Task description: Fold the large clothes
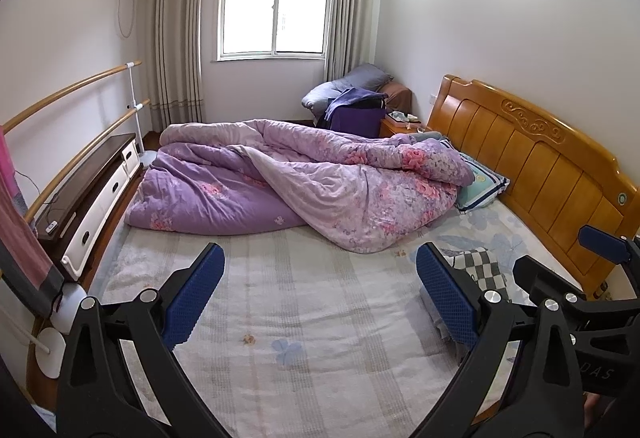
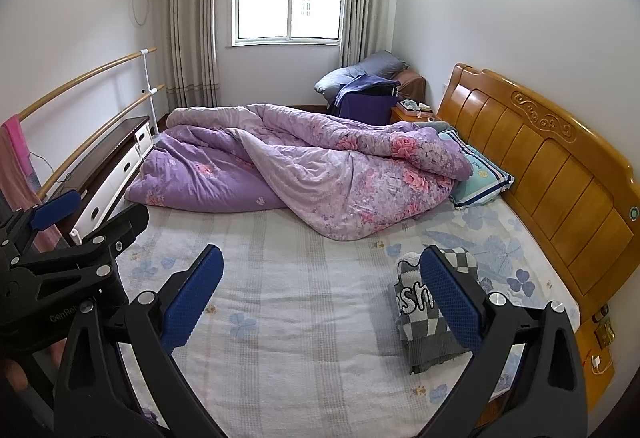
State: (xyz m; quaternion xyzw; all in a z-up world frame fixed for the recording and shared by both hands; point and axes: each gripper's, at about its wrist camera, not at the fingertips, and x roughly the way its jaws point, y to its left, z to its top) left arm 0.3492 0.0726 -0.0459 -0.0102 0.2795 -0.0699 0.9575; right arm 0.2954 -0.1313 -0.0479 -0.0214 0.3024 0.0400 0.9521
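A grey and white checkered garment (image 2: 424, 322) lies folded on the bed (image 2: 304, 318) near the headboard, partly behind my right gripper's right finger. In the left wrist view a part of it (image 1: 482, 268) shows behind the right finger. My left gripper (image 1: 320, 294) is open and empty above the sheet. My right gripper (image 2: 320, 294) is open and empty, just left of the garment. Each gripper also shows at the edge of the other's view.
A rumpled purple floral quilt (image 2: 304, 174) covers the far half of the bed. A striped pillow (image 2: 480, 178) lies by the wooden headboard (image 2: 552, 174). A low cabinet (image 2: 112, 166) and wall rails stand to the left. A purple bin (image 2: 368, 102) stands by the window.
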